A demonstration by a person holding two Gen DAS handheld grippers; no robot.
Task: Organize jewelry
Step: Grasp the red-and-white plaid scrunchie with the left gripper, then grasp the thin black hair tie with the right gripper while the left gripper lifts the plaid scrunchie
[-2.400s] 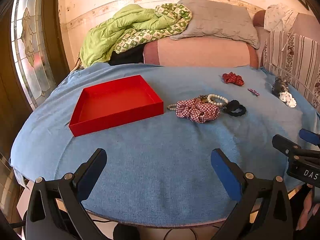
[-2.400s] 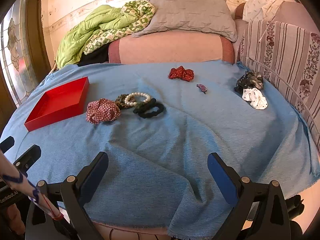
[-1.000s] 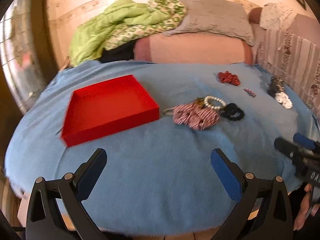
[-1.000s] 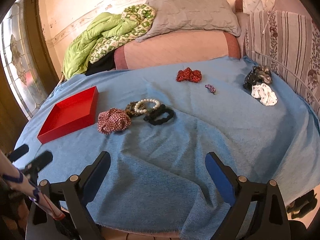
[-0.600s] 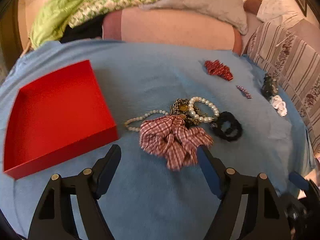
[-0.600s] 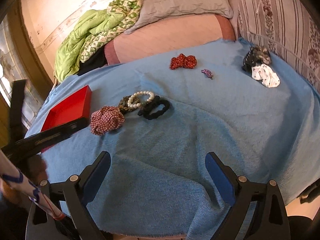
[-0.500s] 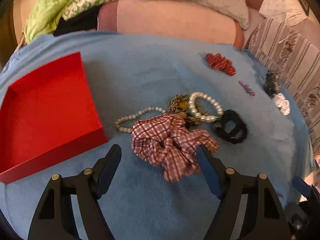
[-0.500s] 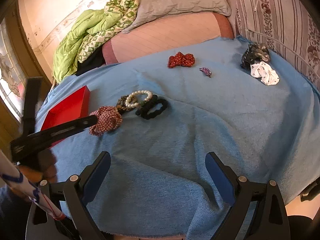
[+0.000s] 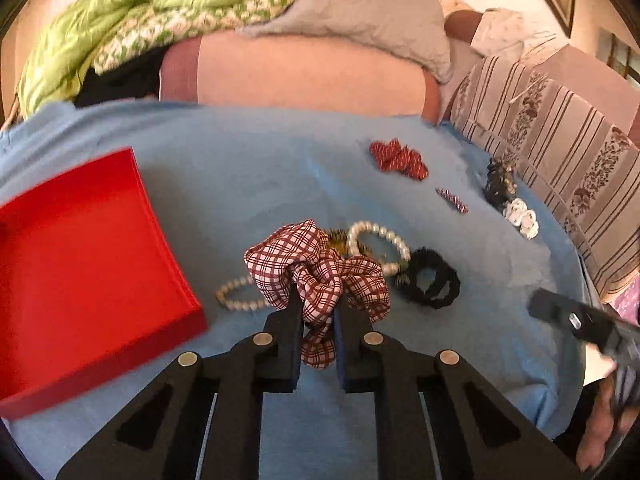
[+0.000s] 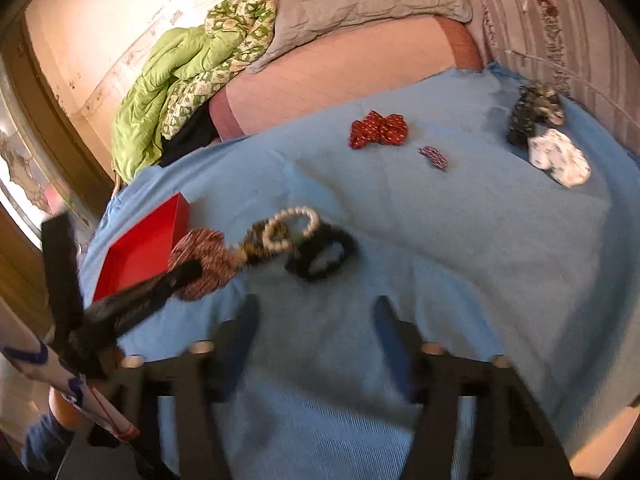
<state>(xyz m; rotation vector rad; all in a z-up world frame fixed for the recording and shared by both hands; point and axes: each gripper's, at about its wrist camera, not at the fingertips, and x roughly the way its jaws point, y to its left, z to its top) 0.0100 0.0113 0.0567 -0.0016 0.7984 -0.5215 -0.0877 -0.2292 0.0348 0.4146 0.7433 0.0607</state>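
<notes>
My left gripper [image 9: 318,312] is shut on the red plaid scrunchie [image 9: 316,268], which lies on the blue cloth right of the red tray [image 9: 80,272]. Behind the scrunchie lie a pearl bracelet [image 9: 378,242], a thin pearl strand [image 9: 236,294], a leopard scrunchie and a black scrunchie [image 9: 434,282]. In the right wrist view the left gripper [image 10: 188,272] grips the plaid scrunchie [image 10: 204,256]. My right gripper [image 10: 316,320] is open and empty, blurred, just short of the black scrunchie [image 10: 320,256].
A red bow [image 9: 398,160], a small purple clip [image 9: 452,200], and a dark and a white scrunchie [image 9: 520,220] lie at the far right of the cloth. A couch with a green quilt [image 9: 140,20] and pillows stands behind. The striped cushion [image 9: 560,168] is at right.
My left gripper moved forward to the plaid scrunchie and closed on it. My right gripper moved forward toward the black scrunchie and its fingers have narrowed.
</notes>
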